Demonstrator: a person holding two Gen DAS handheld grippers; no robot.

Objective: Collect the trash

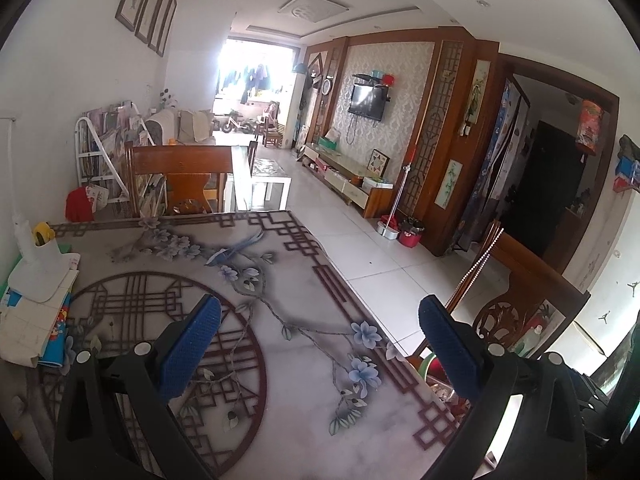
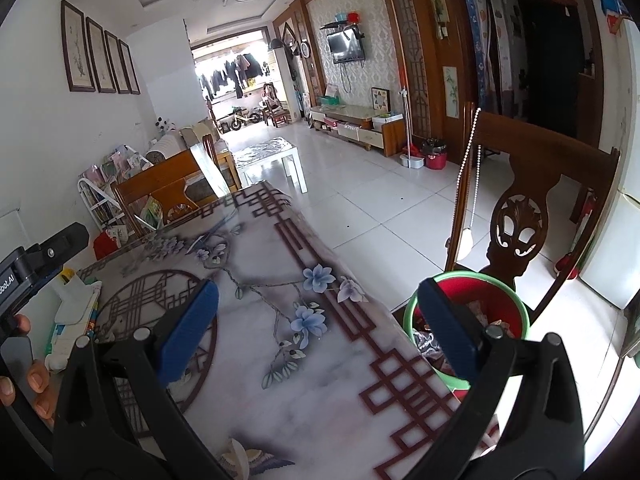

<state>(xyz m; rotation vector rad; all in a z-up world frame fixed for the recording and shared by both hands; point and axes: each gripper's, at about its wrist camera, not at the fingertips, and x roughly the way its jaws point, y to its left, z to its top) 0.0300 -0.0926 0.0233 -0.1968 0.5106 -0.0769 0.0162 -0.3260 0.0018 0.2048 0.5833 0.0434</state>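
My left gripper (image 1: 320, 344) is open and empty above the flower-patterned table (image 1: 280, 272). My right gripper (image 2: 320, 328) is open and empty over the table's right edge (image 2: 360, 344). A red bin with a green rim (image 2: 508, 300) stands on the floor beside the table, under my right gripper's right finger, with wrappers and scraps inside. Only a sliver of the bin (image 1: 434, 366) shows in the left wrist view. A small pale scrap (image 2: 236, 456) lies on the table at the near edge. The other gripper's body (image 2: 44, 256) and a hand show at the left.
A white lamp base (image 1: 36, 276) and a stack of books and papers (image 1: 28, 328) sit on the table's left side. Wooden chairs stand at the far end (image 1: 180, 176) and at the right (image 2: 528, 208). The tiled floor (image 2: 380, 200) stretches to the right.
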